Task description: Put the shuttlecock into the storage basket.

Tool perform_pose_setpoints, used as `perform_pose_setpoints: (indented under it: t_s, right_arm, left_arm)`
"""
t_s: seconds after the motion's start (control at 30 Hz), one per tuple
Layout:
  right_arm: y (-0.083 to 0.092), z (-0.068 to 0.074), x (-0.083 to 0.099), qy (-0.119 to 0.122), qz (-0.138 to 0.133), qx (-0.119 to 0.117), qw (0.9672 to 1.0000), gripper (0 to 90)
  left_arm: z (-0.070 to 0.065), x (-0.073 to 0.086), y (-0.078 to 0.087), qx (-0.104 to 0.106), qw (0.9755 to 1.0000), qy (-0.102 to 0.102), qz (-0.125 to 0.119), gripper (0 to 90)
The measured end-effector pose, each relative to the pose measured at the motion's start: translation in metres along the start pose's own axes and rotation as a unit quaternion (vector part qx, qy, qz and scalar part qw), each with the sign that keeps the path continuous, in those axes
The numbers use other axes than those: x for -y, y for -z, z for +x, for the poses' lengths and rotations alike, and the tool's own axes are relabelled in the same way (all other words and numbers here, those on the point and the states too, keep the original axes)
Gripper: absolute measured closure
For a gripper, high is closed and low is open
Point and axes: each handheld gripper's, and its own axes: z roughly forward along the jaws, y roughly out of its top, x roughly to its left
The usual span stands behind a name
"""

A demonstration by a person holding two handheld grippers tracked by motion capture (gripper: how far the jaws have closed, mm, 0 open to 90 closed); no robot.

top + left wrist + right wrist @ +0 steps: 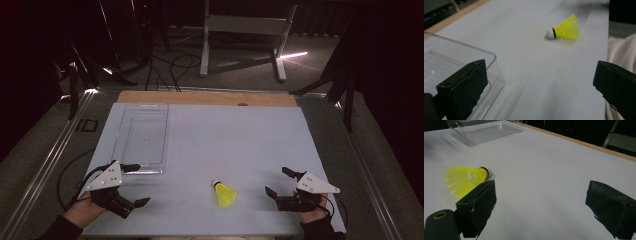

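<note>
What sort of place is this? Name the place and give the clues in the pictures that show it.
Probably a dim lab or studio set up for recording handling tasks. A pale work table holds just a yellow shuttlecock and a clear plastic tray, cables trail across the floor, and stand legs surround the table.

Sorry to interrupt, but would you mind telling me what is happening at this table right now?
A person holds the left gripper and the right gripper, both with jaws open and holding nothing. A yellow shuttlecock lies on its side on the table between them, untouched. A clear tray sits empty beyond the left gripper.
</note>
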Motion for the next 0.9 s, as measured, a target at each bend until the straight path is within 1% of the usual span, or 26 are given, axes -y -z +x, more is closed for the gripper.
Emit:
perform_pose_setpoints:
  t_s: [0.1, 0.17, 0.27, 0.3, 0.4, 0.47, 0.5, 0.53, 0.57, 0.6, 0.63, 0.7, 0.73, 0.83, 0.9]
  right_arm:
    - [0.0, 0.0, 0.0, -0.003, 0.001, -0.001, 1.0, 9.7]
    - [0.0, 0.0, 0.0, -0.004, 0.001, -0.002, 1.0, 9.7]
    - [0.0, 0.0, 0.0, -0.002, 0.0, -0.002, 1.0, 9.7]
    - [0.0, 0.0, 0.0, -0.002, 0.0, -0.003, 1.0, 9.7]
    - [0.0, 0.0, 0.0, -0.005, 0.001, -0.004, 1.0, 9.7]
    - [0.0, 0.0, 0.0, -0.006, 0.001, -0.005, 1.0, 9.7]
    - [0.0, 0.0, 0.0, -0.006, 0.002, -0.006, 1.0, 9.7]
    - [0.0, 0.0, 0.0, -0.005, 0.003, -0.006, 1.0, 9.7]
    - [-0.001, 0.0, 0.0, -0.005, 0.005, -0.007, 1.0, 9.7]
    - [-0.001, 0.0, 0.0, -0.004, 0.005, -0.007, 1.0, 9.7]
    - [-0.001, 0.0, 0.0, -0.004, 0.005, -0.007, 1.0, 9.7]
    - [0.0, 0.0, 0.0, -0.005, 0.005, -0.008, 0.9999, 9.7]
    - [-0.001, 0.0, 0.0, -0.005, 0.005, -0.008, 0.9999, 9.7]
    - [-0.001, 0.0, 0.0, -0.006, 0.007, -0.01, 0.9999, 9.7]
    - [-0.001, 0.0, 0.0, -0.005, 0.007, -0.011, 0.9999, 9.7]
  left_arm:
    - [0.0, -0.002, -0.002, 0.019, 0.9995, -0.011, 0.023, 0.5]
    - [0.0, -0.004, -0.005, 0.028, 0.9988, -0.02, 0.036, 0.5]
    - [0.001, -0.005, -0.007, 0.039, 0.9972, -0.033, 0.056, 0.5]
    - [0.001, -0.006, -0.008, 0.04, 0.9965, -0.041, 0.062, 0.5]
    - [0.003, -0.009, -0.01, 0.054, 0.9945, -0.047, 0.077, 0.5]
    - [0.004, -0.01, -0.013, 0.065, 0.9916, -0.056, 0.097, 0.5]
    - [0.005, -0.011, -0.014, 0.068, 0.9908, -0.057, 0.102, 0.5]
    - [0.005, -0.012, -0.015, 0.072, 0.9892, -0.061, 0.112, 0.5]
    - [0.005, -0.012, -0.017, 0.076, 0.988, -0.064, 0.118, 0.5]
    - [0.005, -0.013, -0.018, 0.082, 0.9859, -0.069, 0.129, 0.6]
    - [0.005, -0.014, -0.02, 0.084, 0.9842, -0.075, 0.136, 0.5]
    - [0.004, -0.015, -0.022, 0.097, 0.9797, -0.083, 0.155, 0.5]
    - [0.005, -0.016, -0.024, 0.102, 0.9775, -0.091, 0.16, 0.5]
    - [0.006, -0.018, -0.027, 0.109, 0.9726, -0.103, 0.178, 0.6]
    - [0.007, -0.02, -0.029, 0.114, 0.9683, -0.113, 0.191, 0.6]
